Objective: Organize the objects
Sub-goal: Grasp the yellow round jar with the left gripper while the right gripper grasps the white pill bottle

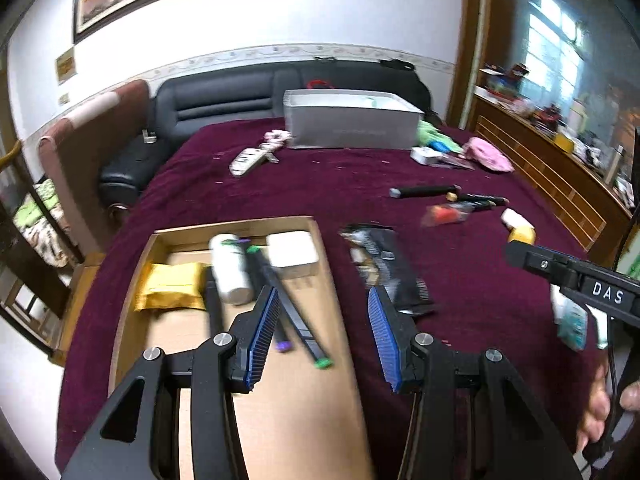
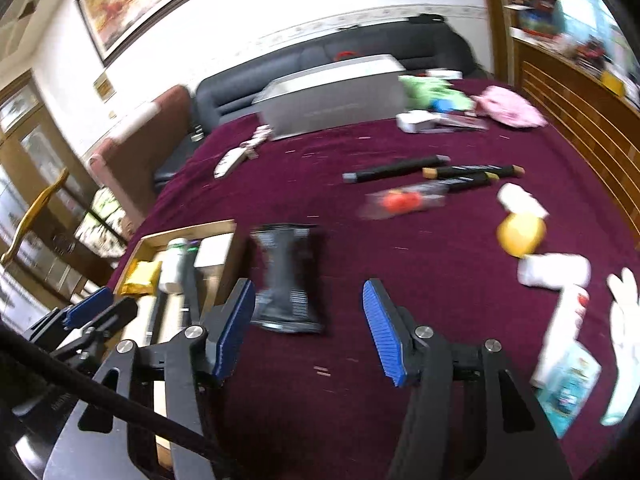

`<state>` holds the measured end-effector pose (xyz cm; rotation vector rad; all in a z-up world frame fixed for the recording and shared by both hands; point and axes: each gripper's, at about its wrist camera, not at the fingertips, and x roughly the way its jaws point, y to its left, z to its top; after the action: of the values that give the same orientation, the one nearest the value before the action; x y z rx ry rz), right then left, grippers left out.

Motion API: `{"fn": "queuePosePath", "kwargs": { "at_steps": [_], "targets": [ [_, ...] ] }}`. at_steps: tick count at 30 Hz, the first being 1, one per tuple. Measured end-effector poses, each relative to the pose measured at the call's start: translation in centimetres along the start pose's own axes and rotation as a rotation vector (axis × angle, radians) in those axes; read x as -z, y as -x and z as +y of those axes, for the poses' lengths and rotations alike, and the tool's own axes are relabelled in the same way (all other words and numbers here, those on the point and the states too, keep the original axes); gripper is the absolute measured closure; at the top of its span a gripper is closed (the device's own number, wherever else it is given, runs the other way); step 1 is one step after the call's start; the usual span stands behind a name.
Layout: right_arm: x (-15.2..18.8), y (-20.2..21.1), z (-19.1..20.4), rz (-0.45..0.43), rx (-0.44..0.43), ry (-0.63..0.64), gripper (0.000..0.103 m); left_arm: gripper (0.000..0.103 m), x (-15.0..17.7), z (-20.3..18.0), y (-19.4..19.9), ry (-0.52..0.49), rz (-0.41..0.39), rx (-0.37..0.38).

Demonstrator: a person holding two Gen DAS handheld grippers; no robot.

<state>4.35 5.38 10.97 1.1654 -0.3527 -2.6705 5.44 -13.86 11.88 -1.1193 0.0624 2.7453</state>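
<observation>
Left gripper (image 1: 322, 332): jaws apart and empty, hanging over the right wall of the wooden tray (image 1: 132, 280).
Right gripper (image 2: 308, 330): jaws apart with nothing between the pads, hanging over bare cloth to the right of the tray.
Landmark: the wooden tray sits at the near left of the dark red tablecloth (image 1: 304, 184).
Already in the tray: a gold packet (image 1: 170, 286), a white bottle (image 1: 230, 268), a white box (image 1: 292, 254) and dark pens with green and purple ends (image 1: 288, 312).
Nearest loose thing: a black packet (image 2: 286, 280) lies flat on the cloth just right of the tray, ahead of the right gripper.
Further right of the tray: dark markers (image 2: 432, 172), a clear packet with something red inside (image 2: 404, 200), a yellow ball (image 2: 520, 234), a white tube (image 2: 564, 324).
Step in hand, as I judge it: choose the next loose thing; the black packet looks the likeliest.
Doing it well: come down over the packet's narrow middle, close across its width, lift it clear of the tray wall, then lay it in the open space nearer the camera so it does not knock the bottle.
Risk: the packet is thin and flat, so the pads may slide over it or pinch cloth with it.
Writing: "DAS" in white on the side of the right gripper, seen from the left camera; print on the packets is too blurred to read.
</observation>
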Motion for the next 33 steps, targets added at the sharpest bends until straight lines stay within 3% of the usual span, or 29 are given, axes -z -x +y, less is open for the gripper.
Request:
{"fn": "queuePosePath", "kwargs": {
  "at_steps": [4,9,10,12,15,20,24,29,33],
  "targets": [
    [0.5,2.5,-4.7,-0.037,0.046,-0.066,0.048,0.062,-0.3,-3.0,-0.3,-0.033,0.027,0.074],
    [1.0,8.0,-8.7,-0.161,0.108,-0.105,0.047,0.062,-0.5,-7.1,-1.9,-0.066,0.082,0.167],
    [1.0,9.2,-9.4,-0.194,0.131,-0.105,0.044,0.062,-0.5,-8.1,-2.2,-0.079,0.093,0.18],
    [1.0,10.8,-10.5,-0.239,0.178,-0.103,0.026,0.062,-0.5,-10.4,-3.1,-0.116,0.116,0.208],
    [1.0,12.2,-12.8,-0.288,0.262,-0.108,0.023,0.062,-0.7,-13.9,-4.6,-0.165,0.153,0.257],
    [1.8,10.8,-16.9,-0.226,0.242,-0.188,0.023,0.062,-2.2,-18.4,-8.1,-0.196,0.185,0.324],
    [2.9,9.3,-19.4,-0.184,0.222,-0.248,0.023,0.063,-3.8,-20.3,-11.4,-0.145,0.222,0.39],
    [3.5,8.9,-21.8,-0.168,0.172,-0.311,0.023,0.063,-6.3,-22.8,-15.9,-0.124,0.245,0.416],
    [3.7,8.5,-22.7,-0.17,0.153,-0.331,0.023,0.063,-7.5,-25.6,-17.9,-0.181,0.235,0.419]
  ]
}}
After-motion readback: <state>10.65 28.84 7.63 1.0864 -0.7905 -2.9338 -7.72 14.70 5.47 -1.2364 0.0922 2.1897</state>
